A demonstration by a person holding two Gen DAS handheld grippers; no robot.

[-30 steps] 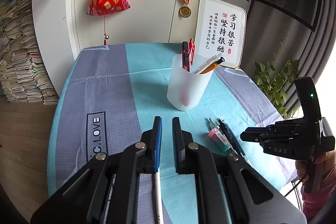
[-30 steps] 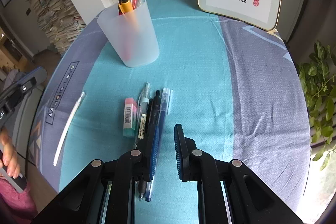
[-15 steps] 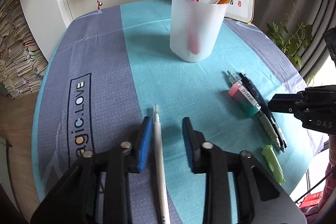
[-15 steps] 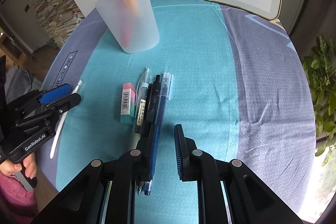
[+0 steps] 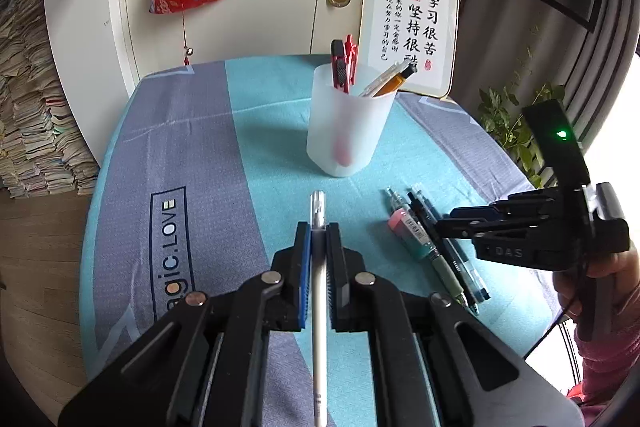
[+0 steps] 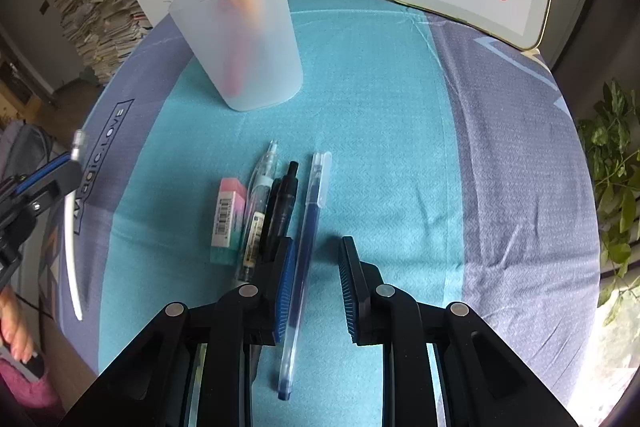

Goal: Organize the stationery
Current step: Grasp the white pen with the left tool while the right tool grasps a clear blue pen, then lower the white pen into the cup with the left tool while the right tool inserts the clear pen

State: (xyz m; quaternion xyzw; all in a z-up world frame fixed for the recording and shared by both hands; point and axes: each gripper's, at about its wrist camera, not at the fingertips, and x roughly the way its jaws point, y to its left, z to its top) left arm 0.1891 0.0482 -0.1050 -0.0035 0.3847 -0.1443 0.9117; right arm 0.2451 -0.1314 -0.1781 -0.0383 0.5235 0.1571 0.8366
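My left gripper [image 5: 318, 227] jaws clamped on the white pen [image 5: 319, 291] above the teal-and-grey tabletop [image 5: 272, 155], right gripper [image 6: 316, 259] jaws spread over the blue pen [image 6: 308, 227] — frosted cup [image 5: 347, 123] far centre, framed calligraphy [image 5: 412, 31] behind, paper stacks [image 5: 24, 131] far left.

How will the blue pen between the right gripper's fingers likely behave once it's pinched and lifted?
The blue pen looks thin, straight and rigid, so probably stiff and light. The right gripper straddles it near mid-length, so little tilting. Its smooth round barrel may roll if nudged.
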